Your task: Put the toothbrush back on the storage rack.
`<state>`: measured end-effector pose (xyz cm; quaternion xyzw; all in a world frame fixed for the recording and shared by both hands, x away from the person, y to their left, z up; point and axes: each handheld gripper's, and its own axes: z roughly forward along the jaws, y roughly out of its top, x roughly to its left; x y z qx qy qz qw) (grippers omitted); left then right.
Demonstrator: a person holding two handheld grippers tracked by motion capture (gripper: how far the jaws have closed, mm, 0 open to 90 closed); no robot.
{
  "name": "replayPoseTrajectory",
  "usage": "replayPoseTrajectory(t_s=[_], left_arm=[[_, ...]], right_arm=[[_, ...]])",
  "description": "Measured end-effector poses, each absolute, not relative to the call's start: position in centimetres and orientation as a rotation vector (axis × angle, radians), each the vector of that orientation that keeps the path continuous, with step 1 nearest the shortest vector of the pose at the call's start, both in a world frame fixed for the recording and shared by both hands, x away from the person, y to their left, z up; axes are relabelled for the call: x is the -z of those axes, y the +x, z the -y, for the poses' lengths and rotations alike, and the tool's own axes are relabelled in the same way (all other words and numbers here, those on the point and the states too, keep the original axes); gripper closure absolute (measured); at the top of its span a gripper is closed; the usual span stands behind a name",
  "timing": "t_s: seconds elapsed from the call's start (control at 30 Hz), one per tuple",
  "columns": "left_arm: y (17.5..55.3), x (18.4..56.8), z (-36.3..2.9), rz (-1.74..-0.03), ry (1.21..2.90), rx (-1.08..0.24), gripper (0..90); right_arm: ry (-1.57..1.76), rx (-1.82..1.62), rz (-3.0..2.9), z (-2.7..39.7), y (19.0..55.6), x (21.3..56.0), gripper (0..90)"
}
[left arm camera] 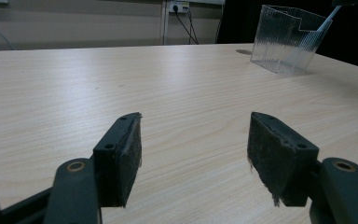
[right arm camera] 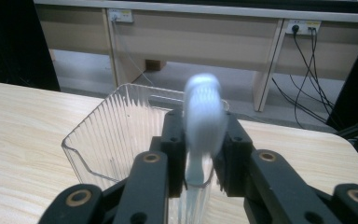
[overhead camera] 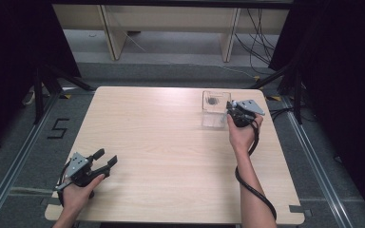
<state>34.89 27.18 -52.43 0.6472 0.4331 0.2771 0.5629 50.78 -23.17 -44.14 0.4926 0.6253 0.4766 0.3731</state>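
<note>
Right gripper (right arm camera: 200,154) over wooden table (overhead camera: 171,142); grey floor (overhead camera: 171,52) beyond.

A pale wood-grain table (overhead camera: 171,156) stands on a grey floor (overhead camera: 9,156), where a black "5" (overhead camera: 58,128) is marked at the left beside a metal rail (overhead camera: 14,164). Beyond it runs a light wooden bench (overhead camera: 171,19) on slanted legs — black cables (overhead camera: 259,42) trail down at its right end. Dark curtains (overhead camera: 347,71) close both sides. Wall sockets (right arm camera: 302,25) sit on the beige back panel.
</note>
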Motion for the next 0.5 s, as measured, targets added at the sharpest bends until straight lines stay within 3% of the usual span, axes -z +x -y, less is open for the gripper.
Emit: replayPoseTrajectory(t_s=[0.17, 0.5], left_arm=[[34.86, 52.43, -27.18, -1.02, 1.522, -0.652, 34.6], [34.9, 52.44, -27.22, -1.02, 1.519, -0.65, 34.6]], right_arm=[[1.251, -1.218, -1.609, 23.18, 50.75, 44.27, 69.6], [1.298, -1.19, -1.639, 22.98, 50.6, 44.44, 49.0]])
